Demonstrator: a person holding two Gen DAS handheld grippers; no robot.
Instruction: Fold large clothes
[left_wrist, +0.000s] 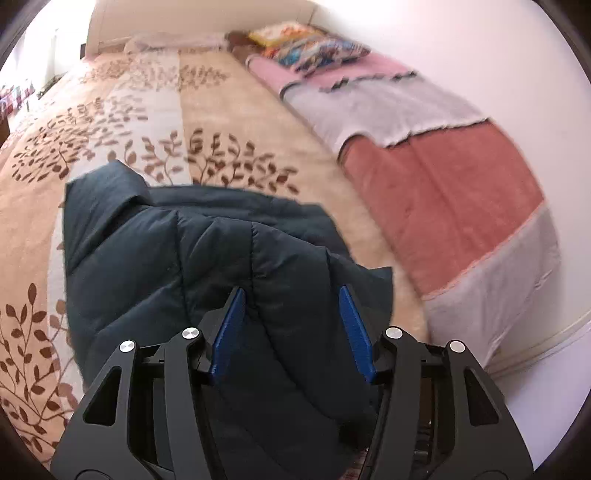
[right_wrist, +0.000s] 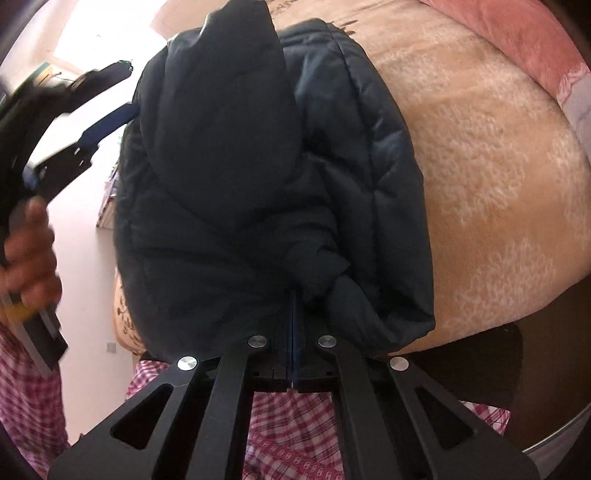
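A dark navy quilted puffer jacket (left_wrist: 192, 258) lies bunched on a bed with a beige leaf-patterned blanket (left_wrist: 110, 122). My left gripper (left_wrist: 291, 295) is open, its blue pads either side of a jacket fold right over the fabric. In the right wrist view the jacket (right_wrist: 229, 184) fills the middle, and my right gripper (right_wrist: 294, 299) is shut on a bunched edge of it near the bed's edge. The left gripper (right_wrist: 107, 122) also shows there, at the jacket's far left side, held by a hand (right_wrist: 29, 251).
A pink, grey and red patchwork blanket (left_wrist: 436, 177) lies along the wall on the right. Colourful cushions (left_wrist: 317, 48) sit at the head of the bed. The person's red checked clothing (right_wrist: 288, 435) is below the right gripper.
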